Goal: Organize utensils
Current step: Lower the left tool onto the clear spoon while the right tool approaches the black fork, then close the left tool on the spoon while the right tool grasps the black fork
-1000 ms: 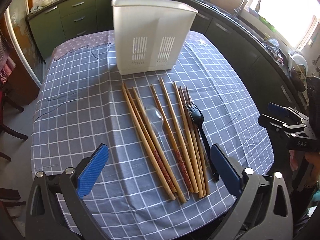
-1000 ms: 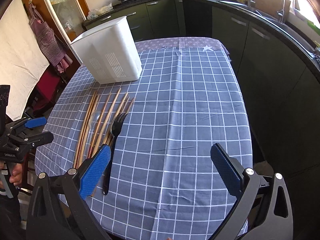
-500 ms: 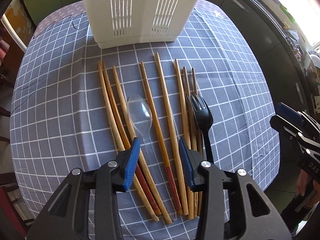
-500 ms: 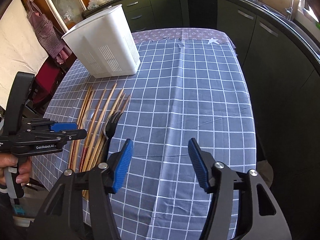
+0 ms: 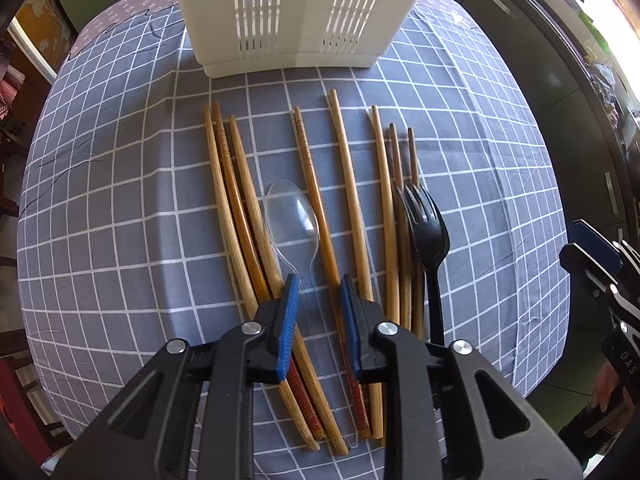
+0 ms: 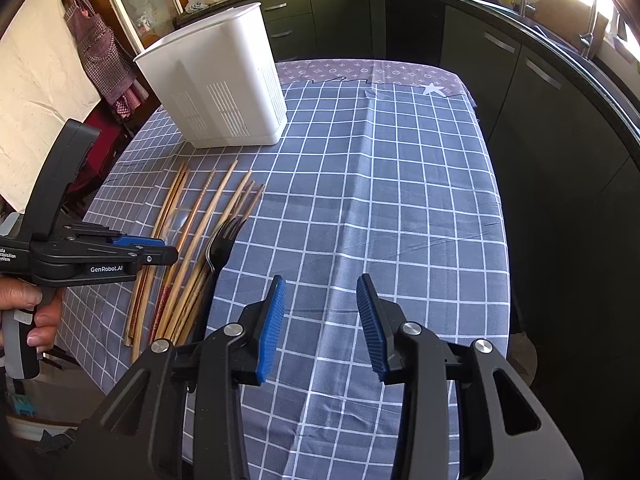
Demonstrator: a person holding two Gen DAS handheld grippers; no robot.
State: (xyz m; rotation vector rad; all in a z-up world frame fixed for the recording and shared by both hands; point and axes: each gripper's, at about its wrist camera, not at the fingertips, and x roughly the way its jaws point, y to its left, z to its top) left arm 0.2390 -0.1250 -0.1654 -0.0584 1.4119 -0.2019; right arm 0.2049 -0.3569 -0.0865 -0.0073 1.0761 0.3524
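Several wooden chopsticks (image 5: 352,200) lie side by side on the checked tablecloth, with a clear plastic spoon (image 5: 292,216) among them and a black plastic fork (image 5: 426,236) at their right. A white slotted utensil holder (image 5: 304,12) stands behind them. My left gripper (image 5: 316,292) hangs low over the spoon's handle, its jaws narrowed to a small gap on either side of it, not closed on it. It also shows in the right wrist view (image 6: 140,248). My right gripper (image 6: 320,296) is partly open and empty over bare cloth, right of the fork (image 6: 222,244).
The table's cloth (image 6: 400,200) has a ridge running down its middle. Dark kitchen cabinets (image 6: 540,120) and a counter run along the right and far sides. The holder (image 6: 216,80) stands at the table's far left in the right wrist view.
My left gripper has moved forward and down onto the utensil row and narrowed its jaws around the spoon's handle. My right gripper has also narrowed and moved forward a little.
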